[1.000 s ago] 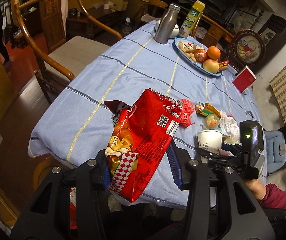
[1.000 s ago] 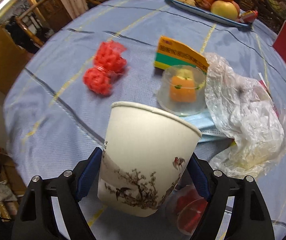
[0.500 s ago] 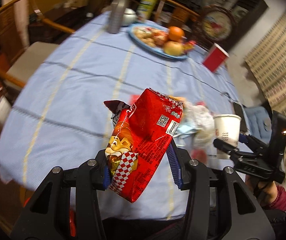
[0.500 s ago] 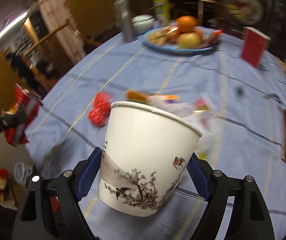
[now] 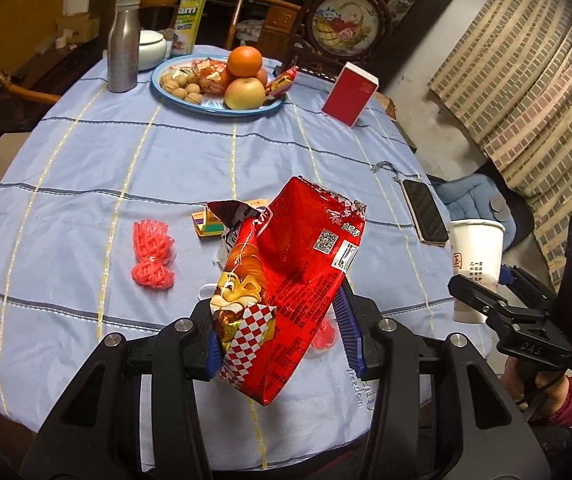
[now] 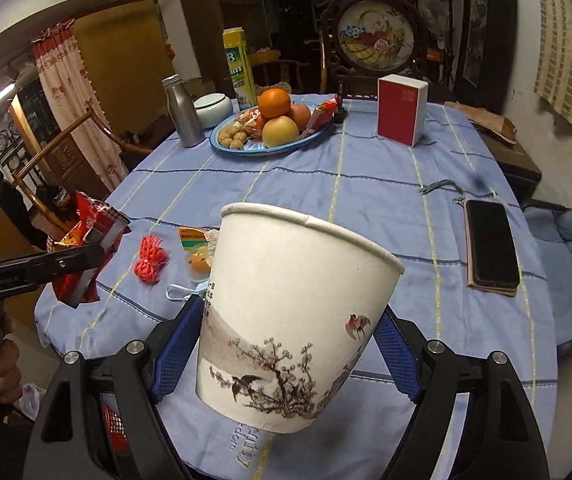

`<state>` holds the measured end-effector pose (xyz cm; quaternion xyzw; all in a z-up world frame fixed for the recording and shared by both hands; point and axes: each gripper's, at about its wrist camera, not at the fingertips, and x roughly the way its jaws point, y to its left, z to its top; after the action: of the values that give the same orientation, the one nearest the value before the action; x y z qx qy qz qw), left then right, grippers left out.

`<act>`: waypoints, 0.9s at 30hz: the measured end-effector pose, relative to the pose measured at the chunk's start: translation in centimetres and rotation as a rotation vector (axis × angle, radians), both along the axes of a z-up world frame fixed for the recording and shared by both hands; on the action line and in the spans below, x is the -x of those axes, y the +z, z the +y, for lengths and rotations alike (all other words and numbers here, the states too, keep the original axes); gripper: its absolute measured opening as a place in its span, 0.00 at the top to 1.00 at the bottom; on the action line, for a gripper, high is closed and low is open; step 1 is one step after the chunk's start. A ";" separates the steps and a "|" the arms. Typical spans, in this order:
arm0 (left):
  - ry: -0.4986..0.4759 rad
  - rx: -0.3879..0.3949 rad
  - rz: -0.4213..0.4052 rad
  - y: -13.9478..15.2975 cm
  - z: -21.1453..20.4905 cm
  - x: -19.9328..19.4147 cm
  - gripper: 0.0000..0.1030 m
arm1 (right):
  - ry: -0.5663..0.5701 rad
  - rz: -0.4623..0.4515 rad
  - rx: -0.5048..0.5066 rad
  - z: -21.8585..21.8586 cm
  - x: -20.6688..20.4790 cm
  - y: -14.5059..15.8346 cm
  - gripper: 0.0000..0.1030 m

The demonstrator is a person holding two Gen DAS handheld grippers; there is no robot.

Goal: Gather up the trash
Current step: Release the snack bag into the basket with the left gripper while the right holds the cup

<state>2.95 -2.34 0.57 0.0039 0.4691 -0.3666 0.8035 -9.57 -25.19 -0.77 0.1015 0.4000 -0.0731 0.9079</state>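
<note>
Snack bag [image 5: 286,280], red and crumpled, pinched between the blue pads of the left gripper [image 5: 282,336], lifted clear of the blue striped tablecloth [image 5: 86,184]. Torn top of the bag up and away from the fingers, lower corner hanging below them. Paper cup [image 6: 286,320], white with a branch-and-bird print, clamped at its sides by the right gripper [image 6: 286,356], rim tilted up and forward, held off the cloth. Same cup visible in the left wrist view, off to the right of the bag, past the table edge.

Ahead of the left fingers and slightly left, on the cloth: red mesh net [image 5: 152,256], bunched. Just beyond the bag: small yellow-and-green box [image 5: 208,226], partly hidden. Beside the cup's left side in the right wrist view: clear lidded tub with something orange inside [image 6: 200,260], a blue face mask [image 6: 190,290] near it. To the right of the cup: dark phone [image 6: 491,250] lying flat. Far ahead of both tools: blue fruit plate [image 5: 214,110], metal bottle [image 5: 123,46], red box [image 5: 349,94] standing upright. Hand [image 6: 4,372] gripping the left tool's handle at lower left of the right wrist view.
</note>
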 end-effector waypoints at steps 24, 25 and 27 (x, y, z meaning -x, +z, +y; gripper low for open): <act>0.823 -0.151 0.035 -1.3 24.6 10.4 0.54 | 0.722 0.043 -0.054 19.7 -8.3 -0.6 0.21; 0.849 -0.152 0.041 -1.4 25.5 10.9 0.54 | 0.744 0.044 -0.053 20.6 -8.3 -0.6 0.21; 0.900 -0.149 0.055 -1.9 27.6 11.9 0.54 | 0.784 0.044 -0.045 22.5 -8.5 -0.5 0.21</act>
<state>-8.93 25.28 -1.31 -0.1522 0.4704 0.0540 0.8676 -1.12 -2.70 -1.29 -0.0405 0.4294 0.2859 0.8557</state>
